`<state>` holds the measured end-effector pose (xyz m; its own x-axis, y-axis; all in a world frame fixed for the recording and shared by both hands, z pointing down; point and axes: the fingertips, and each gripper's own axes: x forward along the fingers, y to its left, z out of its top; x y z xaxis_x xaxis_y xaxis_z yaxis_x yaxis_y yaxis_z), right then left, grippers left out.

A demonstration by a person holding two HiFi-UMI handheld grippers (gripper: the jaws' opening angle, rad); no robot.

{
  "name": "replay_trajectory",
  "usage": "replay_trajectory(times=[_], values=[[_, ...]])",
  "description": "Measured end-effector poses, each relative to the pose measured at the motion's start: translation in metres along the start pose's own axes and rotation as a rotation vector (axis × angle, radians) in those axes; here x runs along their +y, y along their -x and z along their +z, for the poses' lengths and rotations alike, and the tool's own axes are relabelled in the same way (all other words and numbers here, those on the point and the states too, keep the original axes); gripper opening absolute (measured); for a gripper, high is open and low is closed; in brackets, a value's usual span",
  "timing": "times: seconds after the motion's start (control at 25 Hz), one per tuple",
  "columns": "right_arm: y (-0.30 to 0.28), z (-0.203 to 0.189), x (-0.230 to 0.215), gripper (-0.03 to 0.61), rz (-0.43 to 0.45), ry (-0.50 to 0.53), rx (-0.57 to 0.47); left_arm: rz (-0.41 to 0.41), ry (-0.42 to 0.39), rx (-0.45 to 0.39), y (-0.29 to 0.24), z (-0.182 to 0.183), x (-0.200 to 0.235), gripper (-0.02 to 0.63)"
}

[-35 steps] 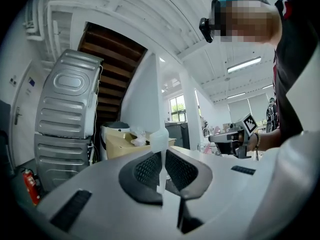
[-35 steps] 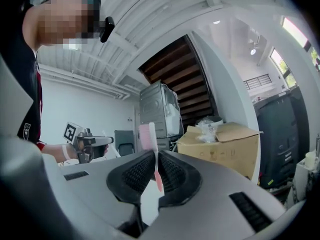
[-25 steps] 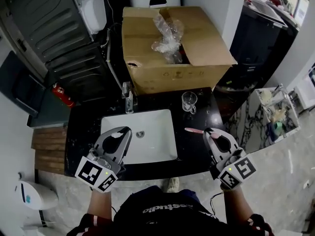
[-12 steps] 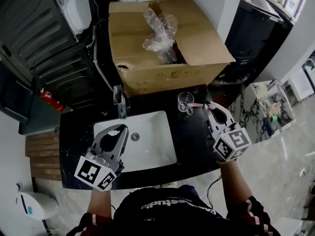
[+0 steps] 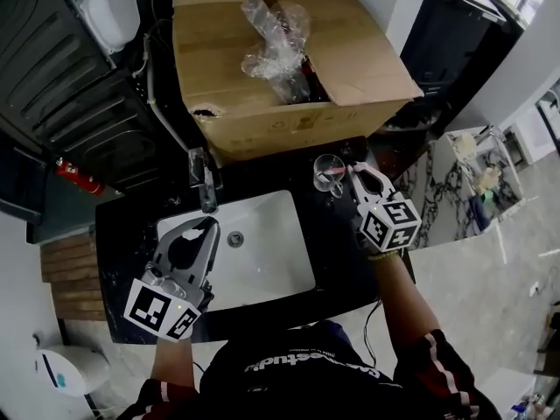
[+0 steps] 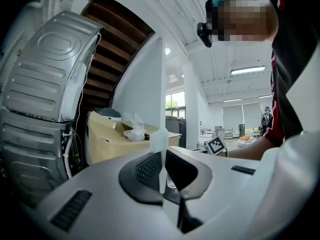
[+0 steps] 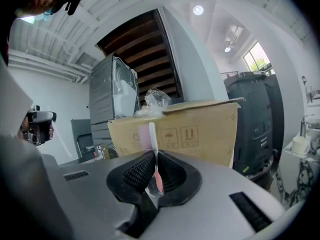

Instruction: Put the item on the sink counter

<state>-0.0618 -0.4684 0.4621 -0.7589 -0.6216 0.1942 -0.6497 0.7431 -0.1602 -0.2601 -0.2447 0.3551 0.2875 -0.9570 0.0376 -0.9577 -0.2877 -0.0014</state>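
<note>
My right gripper [image 5: 354, 170] is shut on a pink toothbrush [image 5: 339, 175], whose far end reaches over the rim of a clear glass cup [image 5: 327, 174] on the black sink counter [image 5: 337, 245]. In the right gripper view the toothbrush [image 7: 155, 174] stands upright between the closed jaws. My left gripper [image 5: 206, 227] hovers over the left side of the white basin [image 5: 262, 252], shut on a white toothbrush [image 6: 161, 151] that rises from its jaws. That white toothbrush is hard to make out in the head view.
A faucet [image 5: 203, 188] stands behind the basin. A large open cardboard box [image 5: 289, 68] with crumpled plastic wrap [image 5: 276, 42] fills the back of the counter, close behind the glass. A grey machine [image 5: 61, 68] stands at the left, a marble-patterned shelf [image 5: 472, 178] at the right.
My right gripper has carried the pink toothbrush from the counter's front edge back to the glass cup. The left gripper has stayed over the basin.
</note>
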Motion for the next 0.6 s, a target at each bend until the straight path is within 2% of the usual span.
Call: replay_trajectory(times=[0.28, 0.6], values=[[-0.027, -0.038, -0.011, 0.051, -0.012, -0.062, 0.071, 0.014, 0.027, 0.044, -0.003, -0.017, 0.01, 0.026], [-0.036, -0.057, -0.02, 0.051, -0.038, -0.107, 0.1, 0.019, 0.047, 0.051, -0.005, -0.022, 0.016, 0.028]])
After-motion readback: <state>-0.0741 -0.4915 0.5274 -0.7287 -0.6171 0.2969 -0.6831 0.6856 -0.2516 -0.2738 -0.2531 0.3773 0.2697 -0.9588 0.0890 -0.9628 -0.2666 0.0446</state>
